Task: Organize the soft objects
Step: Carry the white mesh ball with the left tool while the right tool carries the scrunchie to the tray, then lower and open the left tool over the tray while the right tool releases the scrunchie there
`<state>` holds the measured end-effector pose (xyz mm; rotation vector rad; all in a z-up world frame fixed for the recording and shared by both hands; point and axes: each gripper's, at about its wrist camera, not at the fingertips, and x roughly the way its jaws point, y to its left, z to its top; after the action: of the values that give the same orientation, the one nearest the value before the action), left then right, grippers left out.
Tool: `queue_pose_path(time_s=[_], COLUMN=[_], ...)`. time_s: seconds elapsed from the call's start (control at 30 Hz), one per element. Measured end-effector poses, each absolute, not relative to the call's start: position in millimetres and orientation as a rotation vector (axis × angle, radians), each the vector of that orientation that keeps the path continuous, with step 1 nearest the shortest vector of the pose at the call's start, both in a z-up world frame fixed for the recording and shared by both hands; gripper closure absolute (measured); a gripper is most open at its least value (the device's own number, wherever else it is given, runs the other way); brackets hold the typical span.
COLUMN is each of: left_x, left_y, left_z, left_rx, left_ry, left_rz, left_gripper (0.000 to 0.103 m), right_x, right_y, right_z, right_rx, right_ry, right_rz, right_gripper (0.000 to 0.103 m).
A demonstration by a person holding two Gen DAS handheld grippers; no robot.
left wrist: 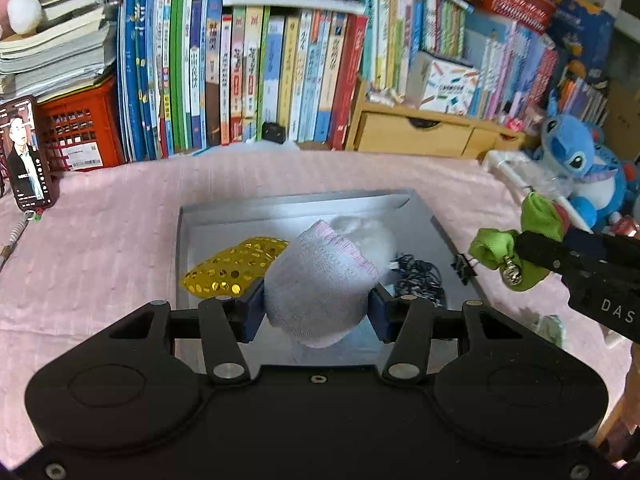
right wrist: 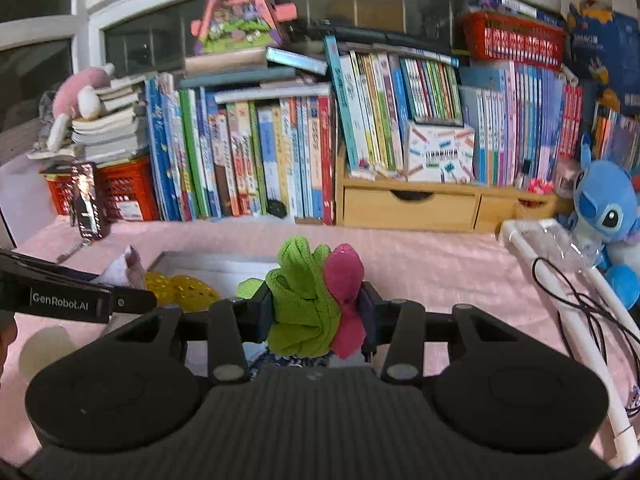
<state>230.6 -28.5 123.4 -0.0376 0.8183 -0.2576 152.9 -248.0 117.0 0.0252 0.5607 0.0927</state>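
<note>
My left gripper (left wrist: 316, 304) is shut on a pale grey-and-pink knitted sock (left wrist: 320, 276) and holds it above the grey tray (left wrist: 280, 210). In the tray lie a gold sequined pouch (left wrist: 232, 264), a white fluffy thing (left wrist: 368, 232) and a dark patterned cloth (left wrist: 420, 280). My right gripper (right wrist: 316, 312) is shut on a green and pink fabric bundle (right wrist: 308, 304), held just right of the tray; it shows in the left wrist view (left wrist: 516, 252) too. The tray (right wrist: 212, 262) and gold pouch (right wrist: 180, 288) show behind the left gripper in the right wrist view.
Pink cloth (left wrist: 100, 240) covers the table. A phone (left wrist: 26, 152) stands at the left, a blue plush toy (left wrist: 580, 164) and white tubing (right wrist: 560, 280) with a black cable at the right. Books and a wooden drawer unit (left wrist: 420, 132) line the back.
</note>
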Motion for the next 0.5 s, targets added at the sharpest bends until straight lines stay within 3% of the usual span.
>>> queue_pose_path(time_s=[0.5], left_x=[307.0], left_y=[-56.7], left_z=[108.8], left_rx=[0.022], left_ry=[0.886], left_rz=[-0.196], left_gripper=[0.053], right_x=[237.2], right_y=[-258.3], right_z=[84.8], right_rx=[0.06], right_ry=[0.668], right_rz=[0.056], right_gripper=[0.055])
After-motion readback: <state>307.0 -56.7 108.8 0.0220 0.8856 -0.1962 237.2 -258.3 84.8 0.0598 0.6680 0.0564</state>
